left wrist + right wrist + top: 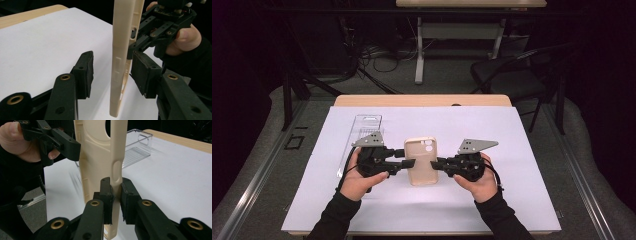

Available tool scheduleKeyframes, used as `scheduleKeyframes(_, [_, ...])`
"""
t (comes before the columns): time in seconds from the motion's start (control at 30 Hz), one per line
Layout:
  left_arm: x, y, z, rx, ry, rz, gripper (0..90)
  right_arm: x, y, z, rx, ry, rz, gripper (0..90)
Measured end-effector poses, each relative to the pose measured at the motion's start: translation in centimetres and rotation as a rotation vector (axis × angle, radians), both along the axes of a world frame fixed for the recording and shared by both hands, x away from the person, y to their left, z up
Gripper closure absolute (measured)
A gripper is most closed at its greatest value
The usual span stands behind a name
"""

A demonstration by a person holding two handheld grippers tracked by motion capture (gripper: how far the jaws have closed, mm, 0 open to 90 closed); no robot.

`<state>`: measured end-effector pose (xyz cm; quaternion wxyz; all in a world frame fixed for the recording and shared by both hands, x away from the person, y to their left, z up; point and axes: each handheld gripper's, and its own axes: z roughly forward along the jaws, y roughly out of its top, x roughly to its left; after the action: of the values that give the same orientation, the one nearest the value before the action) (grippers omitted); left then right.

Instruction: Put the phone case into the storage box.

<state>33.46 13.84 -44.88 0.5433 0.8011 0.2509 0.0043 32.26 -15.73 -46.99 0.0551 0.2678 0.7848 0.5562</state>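
**Between the jaws: case pinched on the right, freed on the left**

At mid-table, the right gripper [439, 163] is clamped on the right edge of the case [421, 160]; in the right gripper view its two pads are pressed flat on either side of the thin side wall, just below the oval button cut-out. The grip is placed on an edge, probably because the shell is thin and hollow and a wall offers the only firm purchase.

The left gripper [406, 158] is set at the case's left edge with its jaws partly open. In the left gripper view the case [122, 60] is seen between the pads: a clear gap is kept on one side, while contact on the other cannot be told. No squeeze is applied there, so the load is judged to be carried by the right hand alone, as in a handover.

Outward from the grippers, the case is seen with its camera cut-out at the far end. To the left, just beyond the left hand [357, 177], a clear tray [364, 131] is laid lengthwise on the white sheet [522, 200], within easy reach; it may be meant as the case's destination, though that cannot be confirmed.
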Motion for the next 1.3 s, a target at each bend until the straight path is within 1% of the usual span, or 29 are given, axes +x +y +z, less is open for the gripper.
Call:
scheduleKeyframes(0.17, [0.07,0.0,-0.09,0.02,-0.013,0.026,48.1,0.12,-0.25,-0.05,-0.002,0.001,-0.02,81.5])
scheduleKeyframes(0.3, [0.13,0.03,-0.11,0.026,-0.019,0.036,47.0,0.17,-0.38,-0.06,-0.006,-0.001,-0.032,81.5])
scheduleKeyframes(0.47, [0.11,0.14,0.01,0.03,-0.041,0.047,48.2,0.21,-0.54,-0.04,-0.007,0.0,-0.04,81.4])
scheduleKeyframes(0.6, [0.08,0.18,0.07,0.031,-0.042,0.059,48.4,0.26,-0.68,-0.01,-0.007,-0.001,-0.049,81.4])
scheduleKeyframes(0.77, [0.01,0.13,0.08,0.042,-0.038,0.053,49.3,0.33,-0.8,-0.01,-0.006,-0.004,-0.058,81.4])
scheduleKeyframes(0.87, [-0.15,-0.05,0.11,0.061,-0.059,0.063,49.2,0.36,-0.87,-0.01,-0.008,-0.006,-0.06,81.4])
scheduleKeyframes(0.9, [-0.2,-0.08,0.15,0.075,-0.076,0.072,49.0,0.36,-0.89,-0.02,-0.008,-0.004,-0.06,81.4])
scheduleKeyframes(0.93, [-0.26,-0.11,0.19,0.082,-0.085,0.08,48.7,0.36,-0.9,-0.01,-0.008,-0.004,-0.061,81.4])
scheduleKeyframes(1.0, [-0.3,-0.06,0.27,0.086,-0.094,0.09,48.5,0.36,-0.91,0.0,-0.009,-0.006,-0.063,81.4])
scheduleKeyframes(1.1, [-0.32,0.07,0.37,0.077,-0.099,0.095,47.5,0.33,-0.95,0.02,-0.009,-0.006,-0.071,81.4])
scheduleKeyframes(1.17, [-0.38,0.1,0.45,0.09,-0.104,0.105,46.9,0.34,-0.97,0.01,-0.01,-0.007,-0.073,81.4])
scheduleKeyframes(1.27, [-0.36,0.17,0.51,0.095,-0.099,0.108,42.6,0.37,-0.97,-0.03,-0.014,-0.008,-0.074,81.4])
scheduleKeyframes(1.3, [-0.36,0.13,0.53,0.107,-0.112,0.112,40.7,0.38,-0.97,-0.04,-0.014,-0.009,-0.076,81.4])
